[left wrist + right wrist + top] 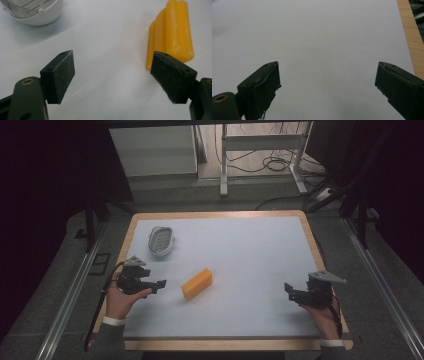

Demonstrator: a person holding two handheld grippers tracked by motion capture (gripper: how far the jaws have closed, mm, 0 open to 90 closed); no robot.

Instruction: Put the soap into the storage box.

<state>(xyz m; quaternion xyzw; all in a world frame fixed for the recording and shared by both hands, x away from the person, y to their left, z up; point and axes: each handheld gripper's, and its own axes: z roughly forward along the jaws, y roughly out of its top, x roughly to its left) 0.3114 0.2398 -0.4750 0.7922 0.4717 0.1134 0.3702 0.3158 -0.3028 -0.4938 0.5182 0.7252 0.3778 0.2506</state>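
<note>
An orange ridged block (197,283) lies on the white table sheet (240,260), left of the middle. In the left gripper view the orange block (172,32) sits just beyond the right jaw. A white oval dish (161,240) with a slotted inside rests at the back left; its rim, the white dish (35,11), shows at the top left of that view. My left gripper (161,284) is open and empty, a short way left of the block. My right gripper (288,289) is open near the table's right side, over bare sheet, with nothing between its jaws (327,82).
The sheet lies on a wooden board whose edge (410,37) runs close to my right gripper. Metal rails (70,295) flank the table on both sides. Beyond the far edge stand a white desk frame (260,150) and loose cables on the floor.
</note>
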